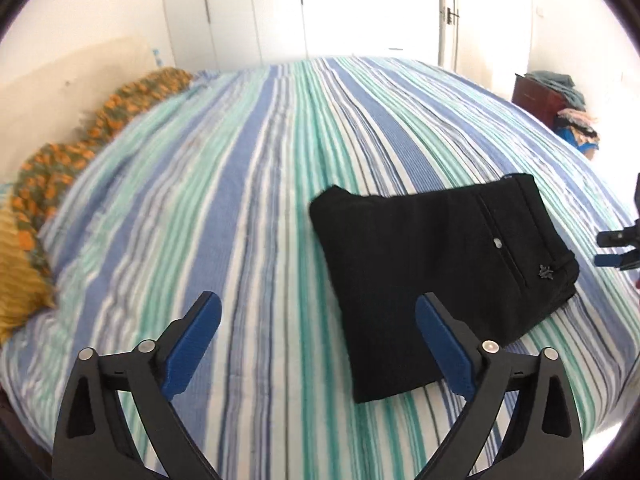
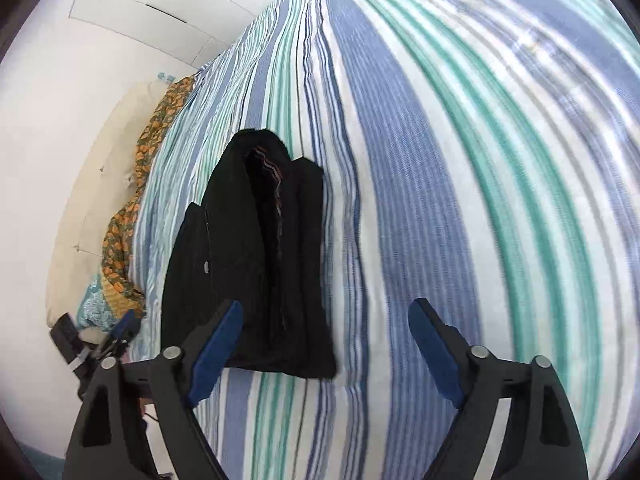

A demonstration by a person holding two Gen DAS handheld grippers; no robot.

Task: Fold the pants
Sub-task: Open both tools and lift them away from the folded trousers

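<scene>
The black pants (image 1: 432, 276) lie folded into a small flat bundle on the bed (image 1: 224, 184), which has a cover with blue, green and white stripes. In the left wrist view the bundle sits a bit to the right of the middle of the bed, with a pocket and a little white button (image 1: 498, 243) facing up. The left tongs (image 1: 318, 340) are wide open and hold nothing. Their right blue finger sits in front of the near edge of the pants, and I cannot tell if it touches them. The right tongs (image 2: 326, 344) are wide open too and hold nothing. From the right wrist view the pants show their open end with layers of cloth, and the left blue finger crosses in front of the near corner of the bundle. The stripy cover around the pants is bare, so nothing lies between the tongs and the bundle. Along the far left side of the bed lies an orange and green flowery cloth (image 1: 60, 160) next to a pale headboard (image 1: 48, 92). White cupboard doors (image 1: 224, 8) stand behind the bed. Off the right side of the bed there is a dark red box (image 1: 538, 94) with a pile of clothes (image 1: 576, 120) on and beside it. The picture is a bit blurry.
</scene>
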